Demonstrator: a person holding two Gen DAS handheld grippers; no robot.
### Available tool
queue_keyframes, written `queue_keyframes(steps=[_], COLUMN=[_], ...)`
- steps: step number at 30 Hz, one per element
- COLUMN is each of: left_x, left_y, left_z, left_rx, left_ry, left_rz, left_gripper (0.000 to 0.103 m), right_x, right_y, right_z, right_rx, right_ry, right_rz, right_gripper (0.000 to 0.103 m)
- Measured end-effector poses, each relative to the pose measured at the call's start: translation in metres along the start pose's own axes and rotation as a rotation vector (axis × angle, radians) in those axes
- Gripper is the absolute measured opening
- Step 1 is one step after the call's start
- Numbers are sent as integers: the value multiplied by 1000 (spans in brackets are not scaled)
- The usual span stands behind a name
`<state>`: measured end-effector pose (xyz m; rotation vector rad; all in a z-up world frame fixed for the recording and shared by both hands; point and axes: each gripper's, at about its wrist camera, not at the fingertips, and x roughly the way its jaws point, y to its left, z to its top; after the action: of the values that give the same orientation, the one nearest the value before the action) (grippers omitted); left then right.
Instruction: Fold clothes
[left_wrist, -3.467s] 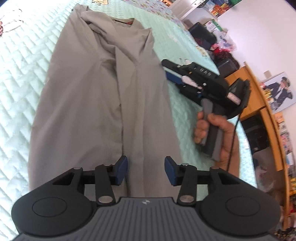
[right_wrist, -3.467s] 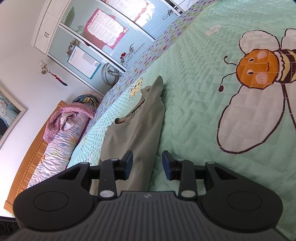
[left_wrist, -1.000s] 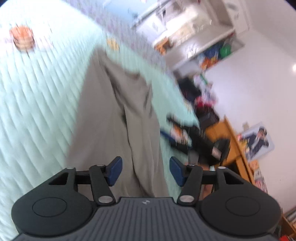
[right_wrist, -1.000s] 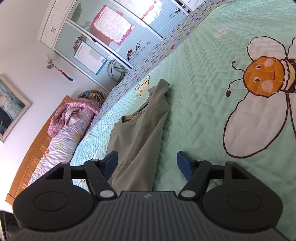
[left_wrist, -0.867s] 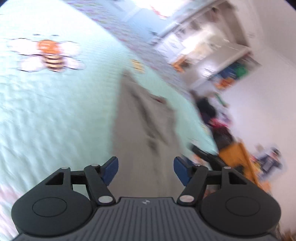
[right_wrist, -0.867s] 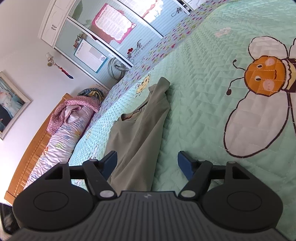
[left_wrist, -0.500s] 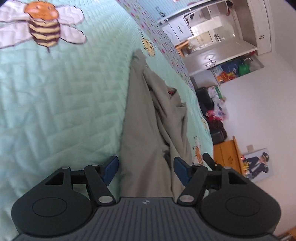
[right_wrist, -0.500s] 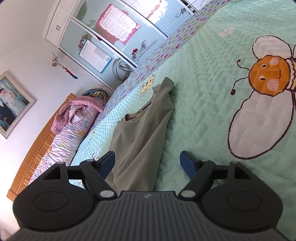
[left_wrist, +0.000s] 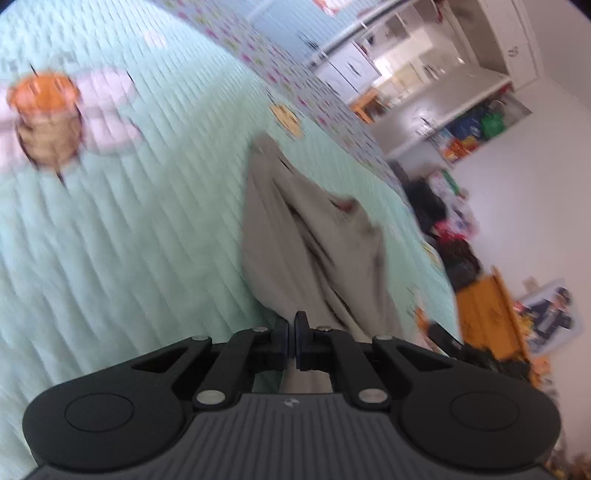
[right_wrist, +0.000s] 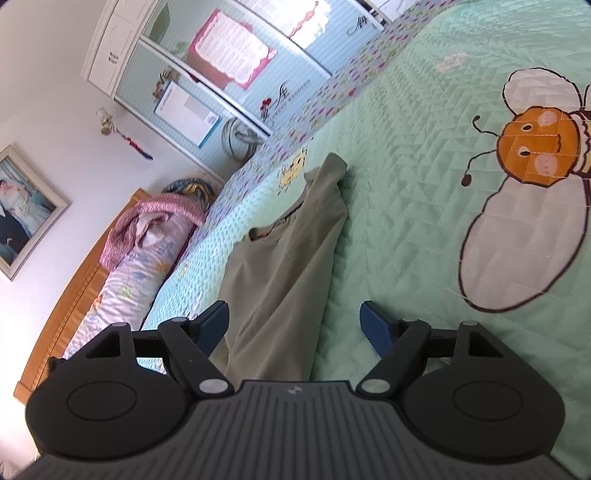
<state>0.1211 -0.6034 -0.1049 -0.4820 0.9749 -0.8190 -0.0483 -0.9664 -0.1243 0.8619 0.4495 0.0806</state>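
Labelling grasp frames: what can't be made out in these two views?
- Left wrist view: motion blur; whether the shut left claw pinches the grey-khaki cloth garment is unclear.
- Both views: the garment's near hem is hidden behind the claw bodies.
- Right wrist view: open right claw; contact with garment unreadable.

My left gripper is matt black plastic with a ribbed grey housing and small bright metal pivot pins; my right gripper is the same, its pads a smooth blue plastic. The garment is soft, matt khaki cloth with stitched seams. The bedspread is quilted mint cloth, stitched into a raised pattern. The headboard looks like glossy varnished wood.
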Motion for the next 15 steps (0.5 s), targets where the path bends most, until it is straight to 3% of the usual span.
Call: queue_keyframes(steps=[3, 7, 9, 11, 15], left_x=[2, 3, 3, 7, 20], left_y=[14, 23, 26, 22, 6], left_z=[12, 10, 11, 16, 26], left_rx=[-60, -98, -123, -118, -54], left_ry=[-31, -22, -31, -35, -32], left_rz=[22, 15, -7, -6, -6], left_gripper=[0, 0, 8, 29, 52], right_x=[4, 6, 6, 8, 17], right_y=[2, 4, 5, 8, 24], right_z=[0, 0, 0, 0, -6], right_rx=[1, -18, -20, -39, -138], right_ry=[-20, -25, -27, -23, -15], right_rz=[15, 12, 7, -9, -80], right_gripper=[93, 94, 94, 94, 92])
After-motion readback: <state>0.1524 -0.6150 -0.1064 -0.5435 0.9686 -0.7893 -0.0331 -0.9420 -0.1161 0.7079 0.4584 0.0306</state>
